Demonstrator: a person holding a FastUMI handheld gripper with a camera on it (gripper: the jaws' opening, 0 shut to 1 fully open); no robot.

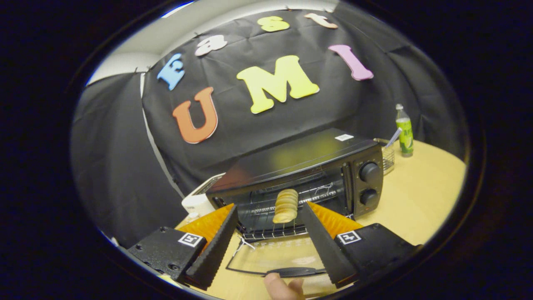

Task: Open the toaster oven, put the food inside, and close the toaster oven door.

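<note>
Your gripper (270, 212) is spread w/ open room btwn fingers. At 12 o'clock the food (285, 206) on the rack (266, 227) blocks the toaster oven (300, 175) mouth. Dropped door (275, 258) and a hand (284, 287) sit at 6.

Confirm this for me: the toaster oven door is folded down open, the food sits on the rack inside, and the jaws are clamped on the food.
Not quite. In the gripper view the gripper has its jaws spread open, gripping nothing; the food sits free on the rack beyond them. The toaster oven door is indeed folded down open.
</note>
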